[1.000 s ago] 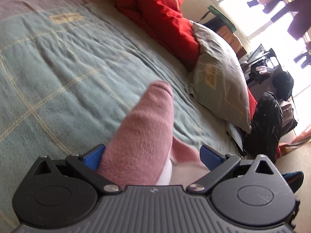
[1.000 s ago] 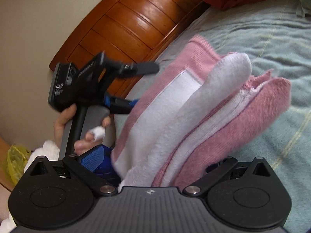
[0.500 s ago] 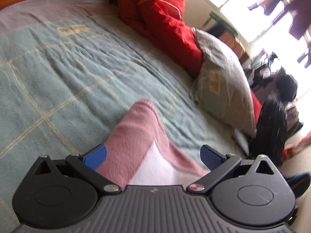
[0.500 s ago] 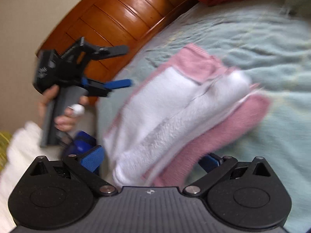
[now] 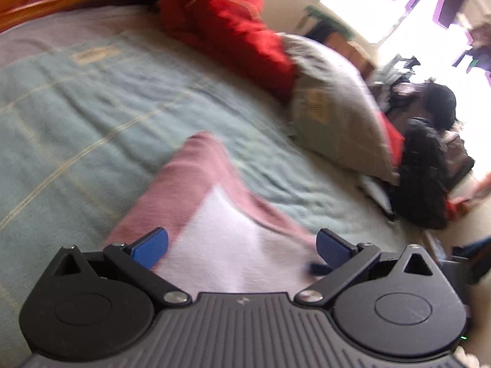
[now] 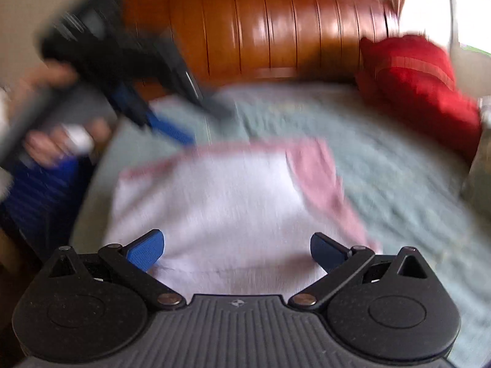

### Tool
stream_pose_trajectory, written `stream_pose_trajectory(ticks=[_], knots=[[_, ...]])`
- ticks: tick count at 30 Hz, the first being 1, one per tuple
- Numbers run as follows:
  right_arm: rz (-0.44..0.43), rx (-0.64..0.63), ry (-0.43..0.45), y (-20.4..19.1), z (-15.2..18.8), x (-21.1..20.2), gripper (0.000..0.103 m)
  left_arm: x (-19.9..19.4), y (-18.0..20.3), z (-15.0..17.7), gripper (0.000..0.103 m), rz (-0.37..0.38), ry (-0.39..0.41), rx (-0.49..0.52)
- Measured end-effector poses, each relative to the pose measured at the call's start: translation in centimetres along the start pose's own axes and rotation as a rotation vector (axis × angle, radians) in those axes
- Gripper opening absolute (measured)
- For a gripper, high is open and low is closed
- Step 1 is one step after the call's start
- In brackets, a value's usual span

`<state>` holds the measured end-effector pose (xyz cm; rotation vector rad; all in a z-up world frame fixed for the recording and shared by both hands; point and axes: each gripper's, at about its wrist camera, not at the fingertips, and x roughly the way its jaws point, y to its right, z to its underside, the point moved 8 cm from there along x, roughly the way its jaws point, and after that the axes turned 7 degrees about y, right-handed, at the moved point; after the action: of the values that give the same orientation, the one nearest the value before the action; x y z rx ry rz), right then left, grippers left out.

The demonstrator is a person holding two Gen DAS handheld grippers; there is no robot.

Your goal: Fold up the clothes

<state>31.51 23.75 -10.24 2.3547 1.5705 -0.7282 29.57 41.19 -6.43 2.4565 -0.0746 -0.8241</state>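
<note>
A folded pink and white garment (image 5: 214, 214) lies flat on the teal bedspread (image 5: 76, 107). My left gripper (image 5: 242, 247) is open just above its near white part, nothing between the blue pads. In the right wrist view the same garment (image 6: 221, 202) spreads below my right gripper (image 6: 237, 250), which is also open and empty. The left gripper (image 6: 147, 98), held by a hand (image 6: 58, 144), shows blurred at the garment's far left corner. Both views are motion-blurred.
A red quilt (image 5: 227, 21) and a grey pillow (image 5: 334, 107) lie along the bed's right side, with dark bags (image 5: 426, 165) on the floor beyond. A wooden headboard (image 6: 276, 27) stands behind the bed. The teal bedspread (image 6: 383, 153) extends right of the garment.
The garment, bunched and held up a second ago, now lies flat on the bed. Both grippers have let it go and pulled back slightly; the right view has swung toward the headboard.
</note>
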Motion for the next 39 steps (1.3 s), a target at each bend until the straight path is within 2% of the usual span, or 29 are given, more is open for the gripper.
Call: stream_pose_trajectory(ticks=[3,6,8,14,19,22,25,28,30,35,39], knots=[[-0.013,0.041,0.026,0.7,1.1,0.3,0.103,1.2,0.9,0.5,0.102,0.05,0.007,0.017],[-0.006,0.038,0.013,0.3,0.6,0.0,0.103,4.0,-1.5,1.2,0.101,-0.01,-0.035,-0.036],[-0.003,0.04,0.015,0.1,0.3,-0.6,0.103,4.9,-2.8,1.3,0.101,-0.002,-0.016,-0.085],[-0.063,0.153,0.023,0.2,0.4,-4.5,0.103,3.6,-1.9,0.9,0.1,-0.03,-0.021,-0.071],[-0.074,0.126,0.052,-1.0,0.7,-8.3,0.103,1.7,-2.4,1.3,0.1,-0.096,0.005,-0.047],[-0.1,0.125,0.066,-2.0,0.9,-9.9,0.103,2.0,-3.7,1.7,0.1,-0.115,-0.01,-0.096],[-0.103,0.128,0.081,-2.4,1.1,-11.6,0.103,1.8,-2.8,0.9,0.099,-0.148,-0.019,-0.086],[-0.099,0.129,0.096,-2.7,1.3,-13.1,0.103,2.3,-1.0,-0.2,0.099,-0.125,-0.004,-0.053],[-0.089,0.128,0.101,-2.8,1.5,-13.4,0.103,3.4,0.0,-0.7,0.1,-0.101,0.009,-0.032],[-0.067,0.112,0.069,-2.7,2.4,-13.0,0.103,7.5,-0.8,-0.8,0.099,-0.122,-0.012,-0.075],[-0.056,0.13,0.035,-1.9,3.5,-12.8,0.103,7.4,-0.6,-0.6,0.099,-0.133,0.004,-0.094]])
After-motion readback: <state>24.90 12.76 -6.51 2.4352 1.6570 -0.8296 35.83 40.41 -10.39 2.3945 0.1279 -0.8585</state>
